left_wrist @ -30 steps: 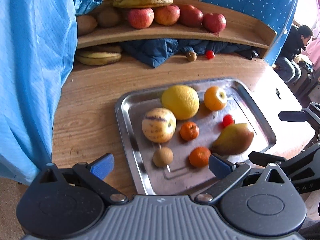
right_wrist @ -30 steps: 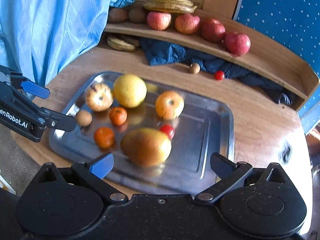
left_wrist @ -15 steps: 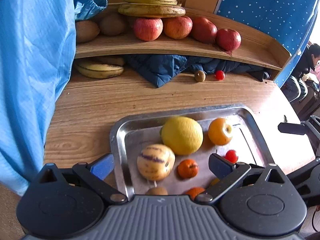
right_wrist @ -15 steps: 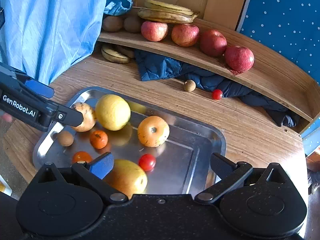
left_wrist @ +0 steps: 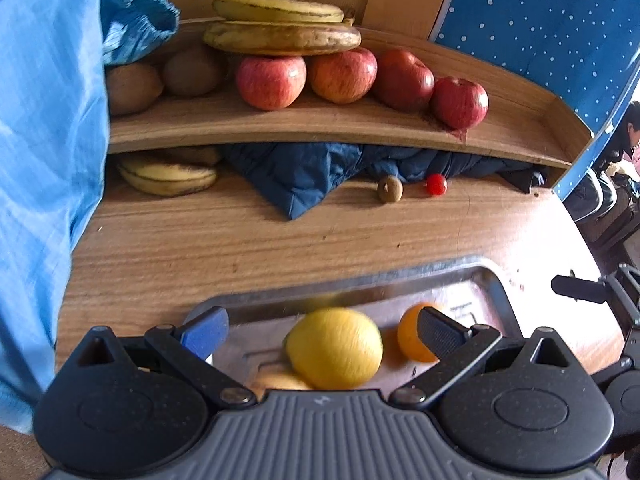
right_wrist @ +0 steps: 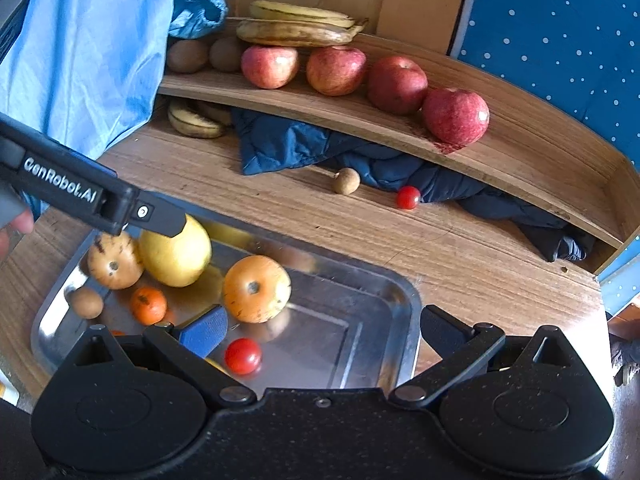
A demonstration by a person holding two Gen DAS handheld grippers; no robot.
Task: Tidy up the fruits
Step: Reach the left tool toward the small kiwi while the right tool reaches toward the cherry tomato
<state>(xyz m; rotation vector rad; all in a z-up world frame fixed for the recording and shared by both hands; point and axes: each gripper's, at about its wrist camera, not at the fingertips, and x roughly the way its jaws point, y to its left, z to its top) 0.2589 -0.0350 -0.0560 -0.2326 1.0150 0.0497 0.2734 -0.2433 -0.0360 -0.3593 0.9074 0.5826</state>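
With apples [right_wrist: 336, 70] and bananas [right_wrist: 300, 28] already on the shelf [right_wrist: 520, 152], most fruit remained in the tray [right_wrist: 404, 292] on the bench [right_wrist: 460, 248], both left tongs [left_wrist: 320, 332] and right tongs [right_wrist: 320, 332] spread apart, empty.

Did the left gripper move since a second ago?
Yes. The left gripper went forward toward the shelf: apples look bigger, and most of the tray has slipped under it.

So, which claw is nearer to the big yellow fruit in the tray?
Left. The left claw is around the big yellow fruit, open; the right claw is over the tray, beside it.
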